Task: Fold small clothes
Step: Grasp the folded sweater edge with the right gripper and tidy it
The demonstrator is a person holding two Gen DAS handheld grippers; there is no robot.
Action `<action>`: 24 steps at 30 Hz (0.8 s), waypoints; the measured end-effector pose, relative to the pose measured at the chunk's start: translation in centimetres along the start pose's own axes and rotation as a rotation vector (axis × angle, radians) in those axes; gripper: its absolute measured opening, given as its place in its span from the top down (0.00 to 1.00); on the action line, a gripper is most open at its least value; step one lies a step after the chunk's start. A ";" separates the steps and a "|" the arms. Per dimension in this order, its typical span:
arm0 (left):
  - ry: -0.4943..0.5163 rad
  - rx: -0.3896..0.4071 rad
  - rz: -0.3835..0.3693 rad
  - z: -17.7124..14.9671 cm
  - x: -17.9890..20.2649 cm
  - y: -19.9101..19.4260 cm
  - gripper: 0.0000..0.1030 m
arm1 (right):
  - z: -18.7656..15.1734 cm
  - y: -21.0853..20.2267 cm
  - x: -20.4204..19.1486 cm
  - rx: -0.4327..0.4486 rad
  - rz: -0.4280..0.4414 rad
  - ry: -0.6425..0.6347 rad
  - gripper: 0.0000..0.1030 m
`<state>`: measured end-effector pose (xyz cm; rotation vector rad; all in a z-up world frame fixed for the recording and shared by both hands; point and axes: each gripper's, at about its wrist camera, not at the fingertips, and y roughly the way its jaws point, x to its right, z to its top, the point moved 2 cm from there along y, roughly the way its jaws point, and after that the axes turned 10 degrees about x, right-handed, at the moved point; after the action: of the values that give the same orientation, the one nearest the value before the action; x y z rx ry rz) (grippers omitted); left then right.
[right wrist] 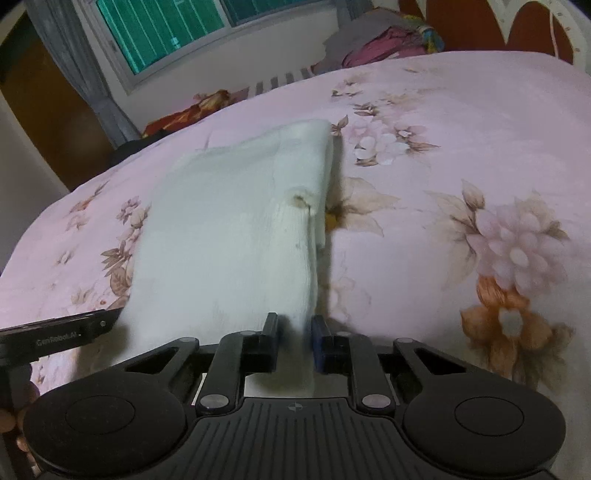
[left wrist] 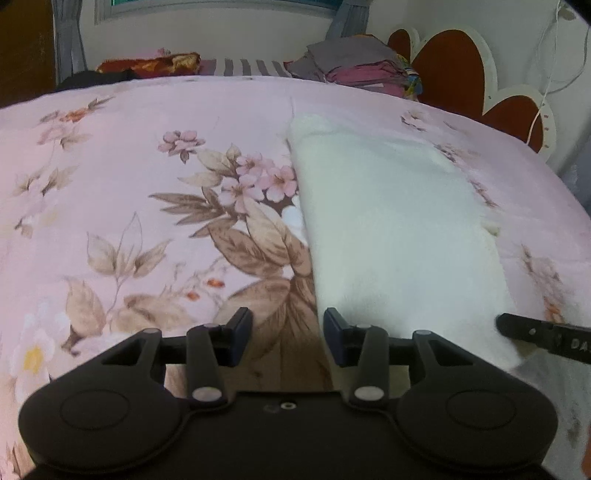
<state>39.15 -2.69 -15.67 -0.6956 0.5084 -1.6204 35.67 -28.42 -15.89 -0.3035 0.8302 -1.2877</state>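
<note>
A white knitted garment lies folded lengthwise on the pink floral bedspread. My left gripper is open at the garment's near left corner, its jaws astride the left edge. In the right wrist view the garment runs away from me with a small stained hole near its right fold. My right gripper has its jaws close together around the garment's near right corner. Each gripper shows as a black tip in the other's view, the right one and the left one.
A pile of folded clothes sits at the far side of the bed by a red and white headboard. A red patterned cloth lies at the far left. A window and curtains are beyond the bed.
</note>
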 end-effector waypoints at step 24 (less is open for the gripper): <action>0.091 -0.038 -0.142 -0.8 1.9 -0.5 0.47 | -2.2 -2.4 -1.5 0.033 -0.174 0.035 0.82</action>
<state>38.05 -4.53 -15.60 -0.7017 0.5675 -1.7861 32.35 -27.18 -15.26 -0.3338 0.8254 -1.4711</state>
